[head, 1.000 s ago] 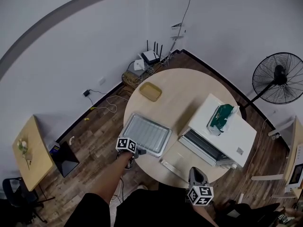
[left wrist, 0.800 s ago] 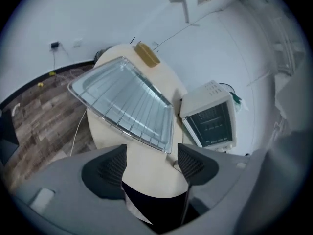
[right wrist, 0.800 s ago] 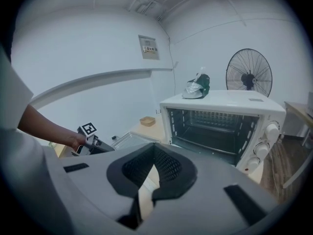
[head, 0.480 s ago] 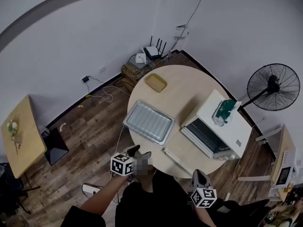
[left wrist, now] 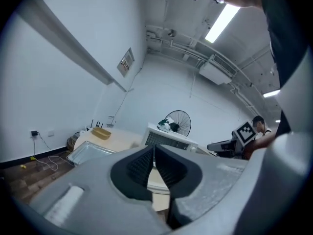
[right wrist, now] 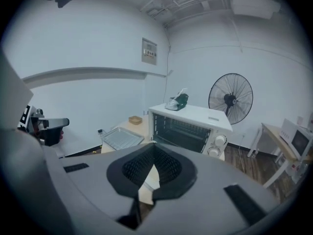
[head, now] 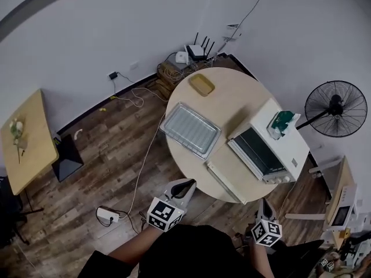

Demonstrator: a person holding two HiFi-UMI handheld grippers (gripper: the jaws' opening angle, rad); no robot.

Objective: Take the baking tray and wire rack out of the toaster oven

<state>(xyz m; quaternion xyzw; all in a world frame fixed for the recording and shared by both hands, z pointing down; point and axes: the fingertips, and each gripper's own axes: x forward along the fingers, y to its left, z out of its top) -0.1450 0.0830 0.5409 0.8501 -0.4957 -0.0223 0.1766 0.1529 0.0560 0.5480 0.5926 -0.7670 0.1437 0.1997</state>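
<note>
On the round table (head: 232, 106) lies the metal baking tray (head: 191, 130), its surface ribbed like a rack; I cannot tell whether the wire rack rests in it. Right of it stands the white toaster oven (head: 269, 149) with its door (head: 223, 181) folded down. My left gripper (head: 188, 183) hangs off the table's near edge over the floor; its jaws have just been closing and are shut on nothing. My right gripper (head: 265, 201) is near the oven's front corner, shut and empty. The left gripper (left wrist: 153, 148) looks toward tray (left wrist: 90, 151) and oven (left wrist: 168, 140). The right gripper (right wrist: 154, 148) faces the oven (right wrist: 190, 126).
A yellow dish (head: 202, 84) sits at the table's far edge, and a green object (head: 282, 122) lies on the oven. A standing fan (head: 335, 109) is at the right. A router with cables (head: 200, 51), a power strip (head: 109, 215) and a small wooden table (head: 23, 141) surround the area.
The left gripper left the tray's near corner, drew back off the table toward me and shut its jaws. The right gripper also pulled back. The table now looks farther away.
</note>
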